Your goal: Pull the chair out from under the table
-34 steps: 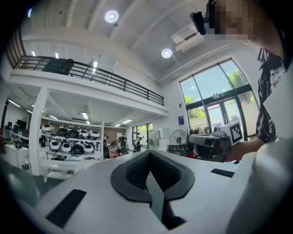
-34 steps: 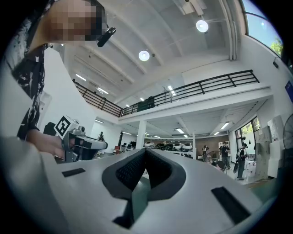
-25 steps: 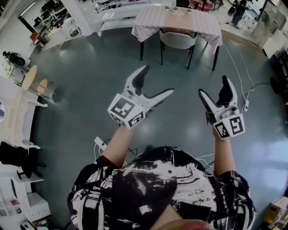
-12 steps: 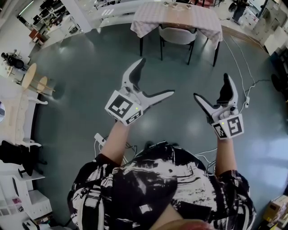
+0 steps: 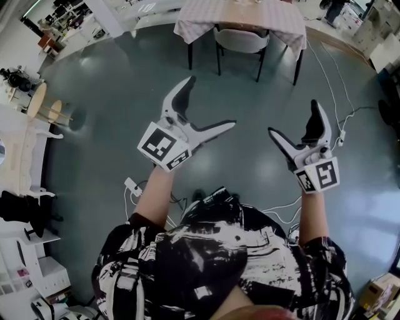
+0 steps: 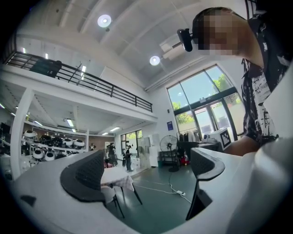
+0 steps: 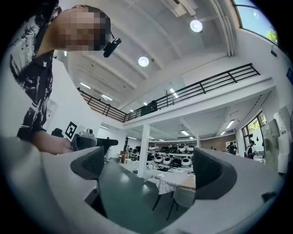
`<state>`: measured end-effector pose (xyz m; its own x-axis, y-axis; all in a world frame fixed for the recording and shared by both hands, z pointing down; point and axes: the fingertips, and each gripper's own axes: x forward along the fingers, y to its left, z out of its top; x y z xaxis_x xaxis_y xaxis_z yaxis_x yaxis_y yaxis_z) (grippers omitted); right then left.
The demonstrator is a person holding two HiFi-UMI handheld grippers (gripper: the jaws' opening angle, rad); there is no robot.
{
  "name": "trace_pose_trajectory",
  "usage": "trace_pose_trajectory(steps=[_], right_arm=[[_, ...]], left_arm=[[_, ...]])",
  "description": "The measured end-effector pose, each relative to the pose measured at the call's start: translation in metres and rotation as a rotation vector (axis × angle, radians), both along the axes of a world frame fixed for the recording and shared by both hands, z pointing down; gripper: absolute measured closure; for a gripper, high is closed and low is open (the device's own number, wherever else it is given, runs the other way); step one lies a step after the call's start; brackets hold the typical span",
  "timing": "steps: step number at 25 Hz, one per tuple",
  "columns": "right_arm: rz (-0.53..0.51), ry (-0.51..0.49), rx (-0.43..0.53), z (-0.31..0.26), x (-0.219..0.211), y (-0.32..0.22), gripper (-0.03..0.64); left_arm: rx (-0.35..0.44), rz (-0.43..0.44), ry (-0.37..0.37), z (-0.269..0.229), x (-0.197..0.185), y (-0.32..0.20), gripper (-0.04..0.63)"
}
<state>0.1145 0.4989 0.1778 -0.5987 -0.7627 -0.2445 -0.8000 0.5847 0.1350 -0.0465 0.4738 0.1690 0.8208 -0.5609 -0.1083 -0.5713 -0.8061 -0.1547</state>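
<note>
Well, the chair, pale with thin dark legs, stands pushed in under the near side of the table, with its back toward the person and its seat mostly hidden below the top. The table carries a checked cloth that hangs over its edges, and it stands on a dark grey-green floor. From the right side of the table a white cable runs over the floor toward the person. Both grippers are well apart from the table, with a wide band of floor between them and the chair, and both point toward it. The left gripper is on the near left of the table. Its jaws have just been opening and now stand wide apart with nothing between them; in the left gripper view only the far table and chair show through the gap. The right gripper is on the near right of the table. Its jaws too have just been opening, are spread wide and grip nothing. Neither gripper touches the chair.
</note>
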Motion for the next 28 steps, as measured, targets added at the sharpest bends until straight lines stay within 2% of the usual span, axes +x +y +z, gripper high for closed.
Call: trace_pose_trajectory(steps=[7, 13, 18, 28], right_arm=[[-0.006, -0.011, -0.031, 0.01, 0.035, -0.037, 0.041], [-0.006, -0.02, -0.052, 0.033, 0.021, -0.088, 0.041], [0.01, 0.015, -0.053, 0.036, 0.004, -0.162, 0.041], [0.056, 0.044, -0.083, 0.019, -0.056, -0.316, 0.041]], left_arm=[[-0.028, -0.028, -0.024, 0.006, 0.027, -0.034, 0.037], [-0.027, -0.021, -0.02, 0.024, 0.014, -0.084, 0.037], [-0.012, 0.011, 0.015, 0.028, 0.003, -0.164, 0.038], [-0.017, 0.091, -0.006, 0.016, -0.043, -0.324, 0.038]])
